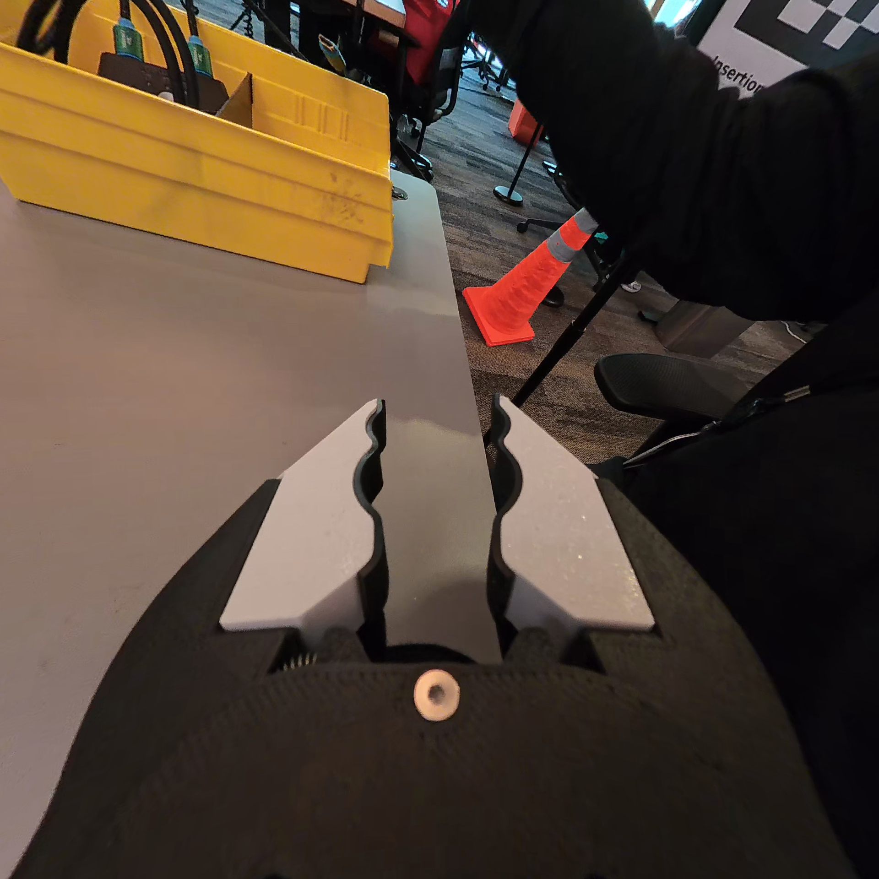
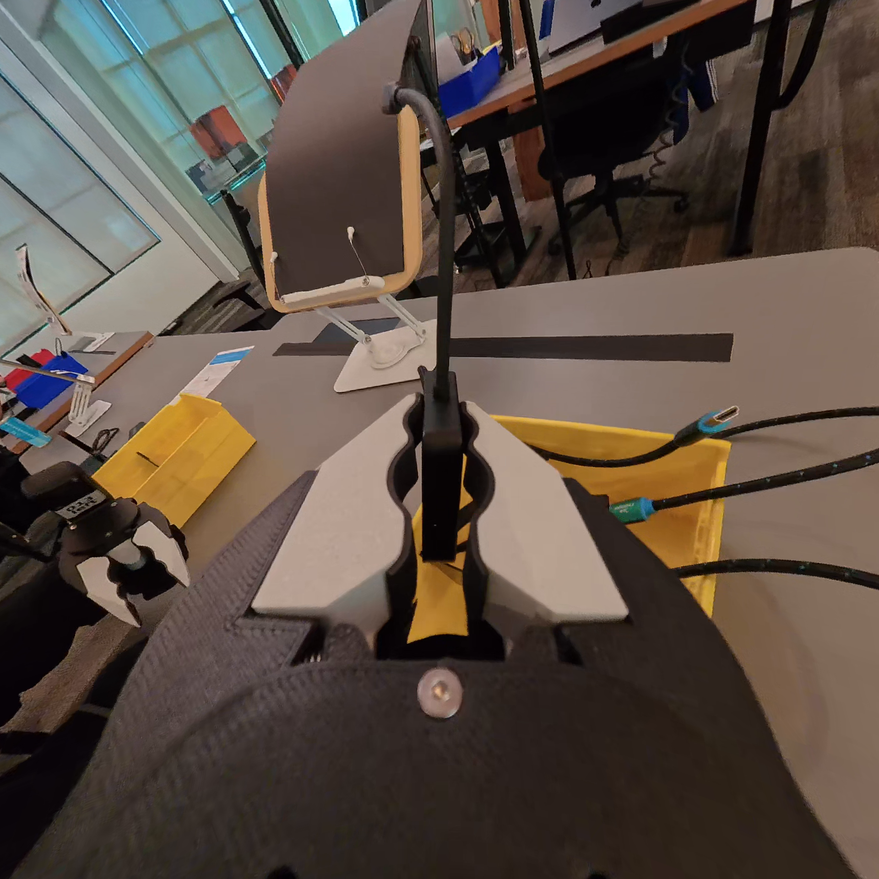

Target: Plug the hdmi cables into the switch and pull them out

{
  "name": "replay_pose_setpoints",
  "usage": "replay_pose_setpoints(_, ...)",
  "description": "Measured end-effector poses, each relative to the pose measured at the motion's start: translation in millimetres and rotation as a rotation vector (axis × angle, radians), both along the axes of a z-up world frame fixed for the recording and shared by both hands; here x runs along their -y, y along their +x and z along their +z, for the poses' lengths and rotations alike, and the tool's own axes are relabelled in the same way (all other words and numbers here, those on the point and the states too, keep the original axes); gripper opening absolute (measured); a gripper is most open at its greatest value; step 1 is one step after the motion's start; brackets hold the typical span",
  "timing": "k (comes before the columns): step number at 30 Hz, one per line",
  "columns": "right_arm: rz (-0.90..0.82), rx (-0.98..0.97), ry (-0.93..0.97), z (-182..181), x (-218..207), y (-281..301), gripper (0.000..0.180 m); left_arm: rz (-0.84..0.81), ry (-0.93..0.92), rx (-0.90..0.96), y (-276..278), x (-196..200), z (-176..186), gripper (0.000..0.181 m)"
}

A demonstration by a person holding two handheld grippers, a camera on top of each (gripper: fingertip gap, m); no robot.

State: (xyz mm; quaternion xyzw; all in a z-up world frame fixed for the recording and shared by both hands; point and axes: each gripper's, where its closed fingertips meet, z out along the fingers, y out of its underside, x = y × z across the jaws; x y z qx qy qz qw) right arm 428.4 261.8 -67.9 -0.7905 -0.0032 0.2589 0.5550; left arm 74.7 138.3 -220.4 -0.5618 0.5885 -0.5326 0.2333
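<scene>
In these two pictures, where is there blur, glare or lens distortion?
Left wrist view: the yellow bin is slightly soft, the table shows a pale sheen, and its edge bends from the wide lens. Right wrist view: the left hand-held gripper at the frame edge looks stretched, and the windows are bright but not blown out.

Two grippers (image 2: 440, 414) (image 1: 437, 418), three HDMI cables (image 2: 770, 480), two yellow bins (image 2: 666, 437)

Bright, even daylight; fisheye-bent edges.
</scene>
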Motion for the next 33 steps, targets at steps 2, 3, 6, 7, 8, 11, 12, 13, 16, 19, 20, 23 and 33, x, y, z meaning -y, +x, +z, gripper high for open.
replay_pose_setpoints(2, 0.003, 0.003, -0.018, -8.4, 1.2, -0.4, 0.011, 0.001, -0.001, -0.001, 0.1, -0.4, -0.5, 0.041)
replay_pose_setpoints(3, 0.011, 0.001, -0.029, -13.4, 1.9, -1.6, 0.011, 0.001, -0.002, -0.002, 0.2, -0.4, -0.8, 0.041)
replay_pose_setpoints(6, 0.022, -0.020, -0.062, -27.2, 3.8, -0.3, 0.011, -0.003, -0.004, -0.007, 0.9, 0.7, -2.9, 0.041)
replay_pose_setpoints(7, 0.018, -0.010, -0.078, -31.6, 4.7, 2.0, 0.011, -0.005, -0.004, -0.009, 1.0, 1.3, -3.7, 0.041)
replay_pose_setpoints(8, 0.014, 0.004, -0.091, -35.6, 5.1, 4.5, 0.011, -0.007, -0.005, -0.010, 1.1, 1.8, -4.3, 0.042)
replay_pose_setpoints(11, -0.004, 0.083, -0.187, -56.2, 4.3, 16.9, 0.011, -0.010, -0.006, -0.014, 1.5, 2.7, -5.5, 0.042)
replay_pose_setpoints(12, -0.018, 0.135, -0.235, -65.7, 4.1, 23.3, 0.011, -0.011, -0.006, -0.015, 1.4, 3.0, -5.6, 0.042)
replay_pose_setpoints(13, -0.012, 0.169, -0.273, -73.3, 3.9, 25.8, 0.012, -0.011, -0.005, -0.016, 1.4, 3.2, -5.5, 0.042)
replay_pose_setpoints(16, -0.001, 0.201, -0.316, -83.2, -2.1, 27.9, 0.012, -0.011, -0.004, -0.016, 1.2, 3.3, -5.1, 0.042)
replay_pose_setpoints(19, 0.001, 0.258, -0.399, -101.3, -6.6, 33.6, 0.015, -0.011, -0.010, -0.019, 1.6, 2.9, -6.3, 0.041)
replay_pose_setpoints(20, -0.009, 0.280, -0.436, -109.3, -7.7, 39.0, 0.017, -0.013, -0.010, -0.021, 1.7, 3.2, -7.2, 0.042)
replay_pose_setpoints(23, -0.021, 0.351, -0.517, -128.6, -10.8, 49.8, 0.022, -0.019, -0.012, -0.030, 1.4, 4.8, -10.2, 0.042)
replay_pose_setpoints(33, -0.076, 0.705, -0.667, -161.5, -9.1, 69.2, 0.049, -0.017, -0.028, -0.041, 0.9, 1.4, -16.1, 0.041)
